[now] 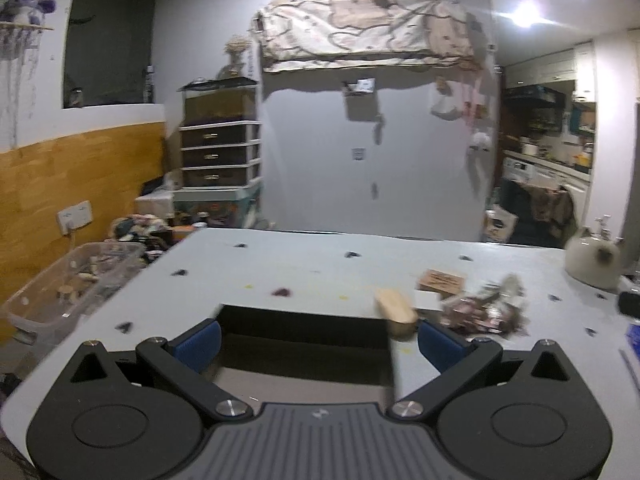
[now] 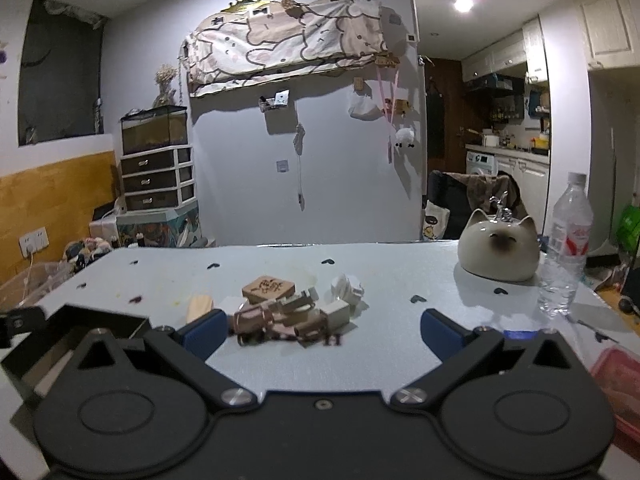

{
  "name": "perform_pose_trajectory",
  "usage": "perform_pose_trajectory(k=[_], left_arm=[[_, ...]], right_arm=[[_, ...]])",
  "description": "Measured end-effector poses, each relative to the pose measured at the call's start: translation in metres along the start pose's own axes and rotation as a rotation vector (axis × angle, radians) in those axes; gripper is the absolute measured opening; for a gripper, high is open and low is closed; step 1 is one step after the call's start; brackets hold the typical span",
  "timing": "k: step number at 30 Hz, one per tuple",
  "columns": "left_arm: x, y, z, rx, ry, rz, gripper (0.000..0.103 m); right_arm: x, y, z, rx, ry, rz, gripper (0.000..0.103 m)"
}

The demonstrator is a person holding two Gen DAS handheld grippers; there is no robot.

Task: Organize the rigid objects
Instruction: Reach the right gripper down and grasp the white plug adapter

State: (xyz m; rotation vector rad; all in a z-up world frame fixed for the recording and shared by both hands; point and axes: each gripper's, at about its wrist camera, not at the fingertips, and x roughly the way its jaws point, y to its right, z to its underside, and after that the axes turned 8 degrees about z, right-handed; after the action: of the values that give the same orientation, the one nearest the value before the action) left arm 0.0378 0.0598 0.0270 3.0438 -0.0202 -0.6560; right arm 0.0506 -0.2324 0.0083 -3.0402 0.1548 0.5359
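Both tongs, left tongs [image 1: 318, 338] and right tongs [image 2: 322, 330], are hovering spread and empty. The pile of wooden stamps [image 2: 288, 312] is lying on the tabletop [image 2: 384, 276] ahead of the right tongs, beside a dark open box [image 1: 304, 344].

I see a lived-in home interior: a plastic drawer unit [image 2: 158, 178] below a glass tank [image 2: 155, 128], a kitchen counter [image 2: 508, 152] through the doorway, and a cat-shaped ceramic ornament [image 2: 498, 246] on the table [image 2: 400, 256].
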Motion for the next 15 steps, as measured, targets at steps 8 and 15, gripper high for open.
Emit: perform_pose_trajectory(k=[8,15], left_arm=[[0.028,-0.06,-0.012,-0.026,-0.057,-0.115,0.103],[0.051,-0.112,0.0,-0.115,-0.197,-0.114,0.085]], right_arm=[[0.064,-0.002,-0.023,0.005,-0.05,-0.009,0.103],[0.131,-0.007,-0.026,-0.074,-0.08,-0.034,0.095]])
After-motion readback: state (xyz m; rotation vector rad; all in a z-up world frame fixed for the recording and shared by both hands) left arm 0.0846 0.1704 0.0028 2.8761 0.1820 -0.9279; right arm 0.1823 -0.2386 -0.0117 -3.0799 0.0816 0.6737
